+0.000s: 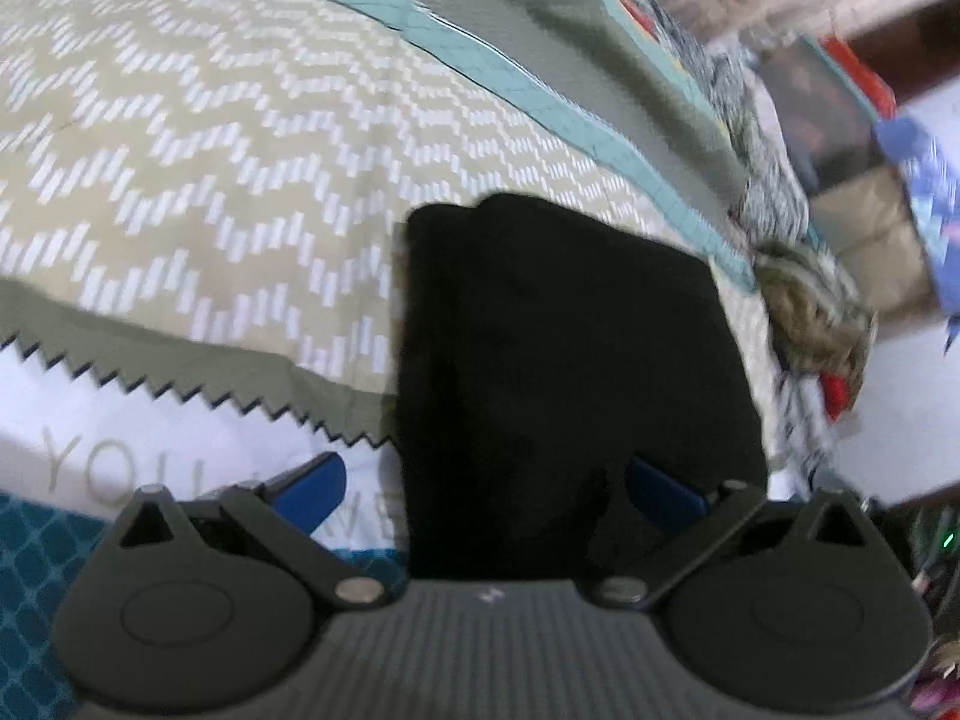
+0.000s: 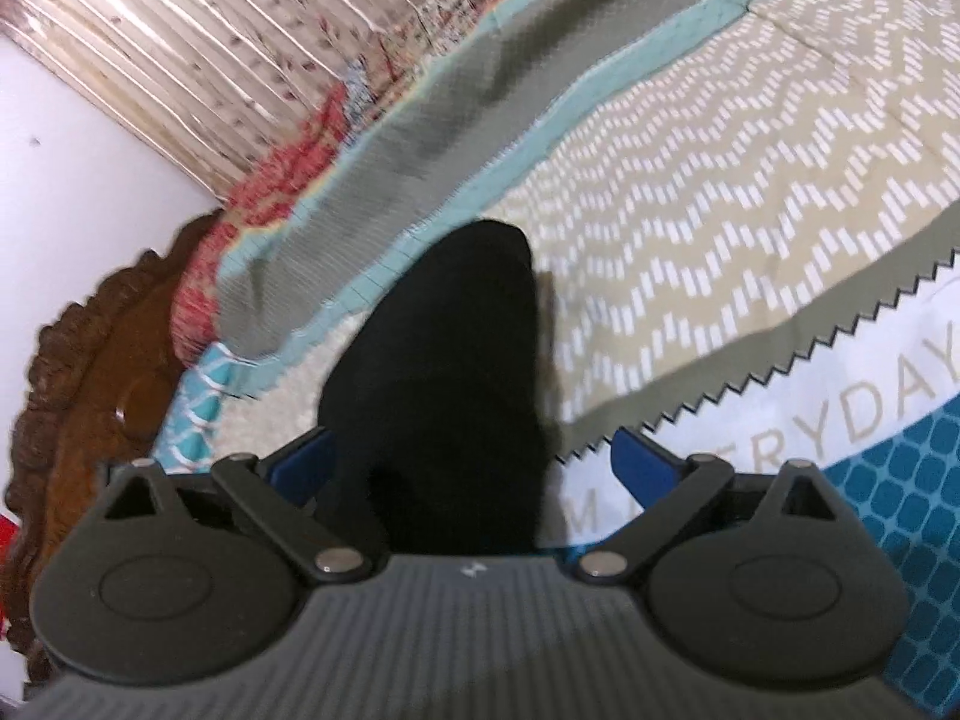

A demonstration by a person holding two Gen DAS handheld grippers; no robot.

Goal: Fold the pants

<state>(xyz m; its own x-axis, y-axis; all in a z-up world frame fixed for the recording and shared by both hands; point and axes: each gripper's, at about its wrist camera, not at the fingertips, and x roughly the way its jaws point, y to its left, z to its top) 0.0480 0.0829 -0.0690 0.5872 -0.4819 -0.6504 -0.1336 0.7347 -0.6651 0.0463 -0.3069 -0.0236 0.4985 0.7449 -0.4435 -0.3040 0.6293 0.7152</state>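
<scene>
I see the black cloth pants [image 1: 570,372] folded into a block on the beige zigzag-patterned bedspread [image 1: 198,168], reaching between both tongs; left gripper [image 1: 486,486] and right gripper [image 2: 474,462] both gape wide, pressing nothing; their near edge is hidden behind the gripper bodies

Left wrist view: the left gripper [image 1: 483,480] is pointing down at a bed, its blue fingers [image 1: 312,483] standing wide apart. Black pants [image 1: 564,354], folded into a compact block, are lying between the fingers without the pads pressing on them. The pants are resting on a beige zigzag-patterned bedspread [image 1: 210,138] with a teal band [image 1: 528,90] and a sawtooth edge [image 1: 180,384]. A crumpled patterned cloth [image 1: 810,318] is lying just beside the pants, at right
</scene>
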